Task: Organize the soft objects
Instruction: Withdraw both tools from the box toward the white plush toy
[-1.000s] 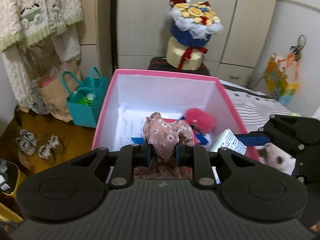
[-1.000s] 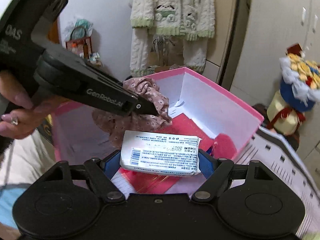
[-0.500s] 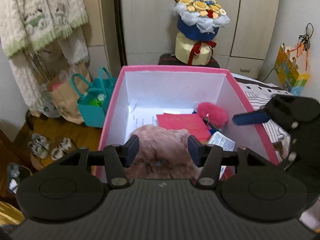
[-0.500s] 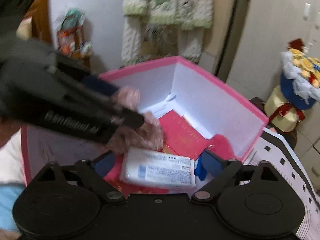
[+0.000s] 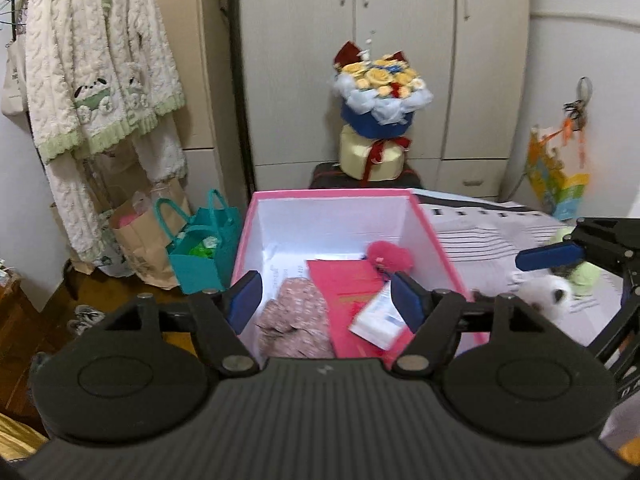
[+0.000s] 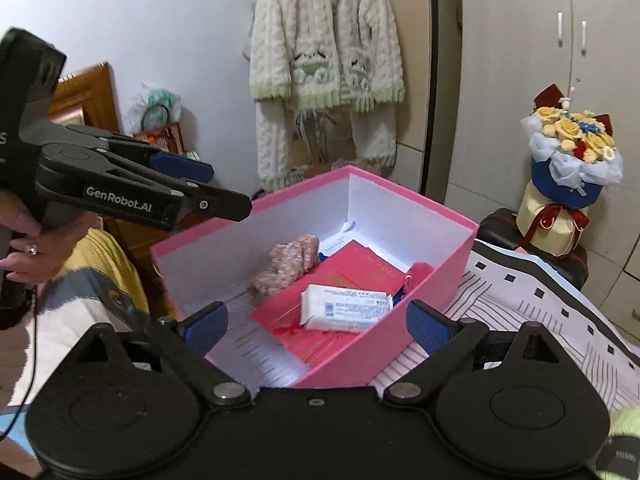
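A pink box with white inner walls stands on the bed. Inside lie a pink floral cloth, a white tissue pack, a red booklet and a fuzzy pink pompom. My left gripper is open and empty above the box's near left side. My right gripper is open and empty at the box's near edge. A white plush toy and a green plush lie on the bed right of the box.
A striped bedsheet covers the bed. A flower bouquet stands on a dark case behind the box. Teal and brown bags sit on the floor at left. A white robe hangs behind.
Both grippers opened and pulled back upward. The floral cloth dropped from my left gripper and the tissue pack from my right; both now lie in the box.
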`<state>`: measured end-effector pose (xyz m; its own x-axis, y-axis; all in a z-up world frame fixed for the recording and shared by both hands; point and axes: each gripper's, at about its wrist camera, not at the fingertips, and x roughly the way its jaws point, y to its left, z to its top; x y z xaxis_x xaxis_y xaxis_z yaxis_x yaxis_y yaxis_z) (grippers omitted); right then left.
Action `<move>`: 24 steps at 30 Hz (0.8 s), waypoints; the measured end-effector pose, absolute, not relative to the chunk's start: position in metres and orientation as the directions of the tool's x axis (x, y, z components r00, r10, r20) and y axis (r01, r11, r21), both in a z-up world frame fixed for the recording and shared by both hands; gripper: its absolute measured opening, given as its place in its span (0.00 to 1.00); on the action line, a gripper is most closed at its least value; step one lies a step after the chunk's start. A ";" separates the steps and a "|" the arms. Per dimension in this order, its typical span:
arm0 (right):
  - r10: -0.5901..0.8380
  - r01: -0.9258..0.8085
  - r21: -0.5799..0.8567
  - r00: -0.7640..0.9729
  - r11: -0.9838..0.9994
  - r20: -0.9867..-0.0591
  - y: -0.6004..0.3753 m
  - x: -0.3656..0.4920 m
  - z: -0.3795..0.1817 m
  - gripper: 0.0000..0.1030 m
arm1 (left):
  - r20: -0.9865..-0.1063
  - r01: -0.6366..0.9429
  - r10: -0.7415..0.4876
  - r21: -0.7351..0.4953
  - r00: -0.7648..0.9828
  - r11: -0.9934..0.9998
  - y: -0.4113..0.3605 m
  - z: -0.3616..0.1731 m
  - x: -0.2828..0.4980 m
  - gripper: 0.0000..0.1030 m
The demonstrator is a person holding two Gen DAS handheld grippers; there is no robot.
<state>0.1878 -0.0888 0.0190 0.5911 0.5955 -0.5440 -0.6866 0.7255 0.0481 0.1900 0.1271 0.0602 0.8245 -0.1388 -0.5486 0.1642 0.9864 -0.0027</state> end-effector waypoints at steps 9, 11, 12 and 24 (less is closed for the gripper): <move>0.593 -0.657 0.037 0.653 0.753 -0.472 -0.132 0.130 0.039 0.95 | -0.528 0.276 -0.249 -0.029 0.812 0.961 0.104 0.077 0.140 0.70; 0.588 -0.651 0.028 0.665 0.758 -0.461 -0.139 0.119 0.039 0.95 | -0.527 0.298 -0.256 -0.004 0.811 0.955 0.096 0.077 0.129 0.70; 0.586 -0.644 0.024 0.679 0.764 -0.443 -0.143 0.111 0.039 0.95 | -0.526 0.306 -0.251 0.018 0.812 0.952 0.092 0.076 0.125 0.70; 0.507 -0.562 -0.057 0.782 0.825 -0.362 -0.190 0.051 0.016 0.95 | -0.540 0.458 -0.366 0.041 0.758 0.888 0.041 0.062 0.091 0.70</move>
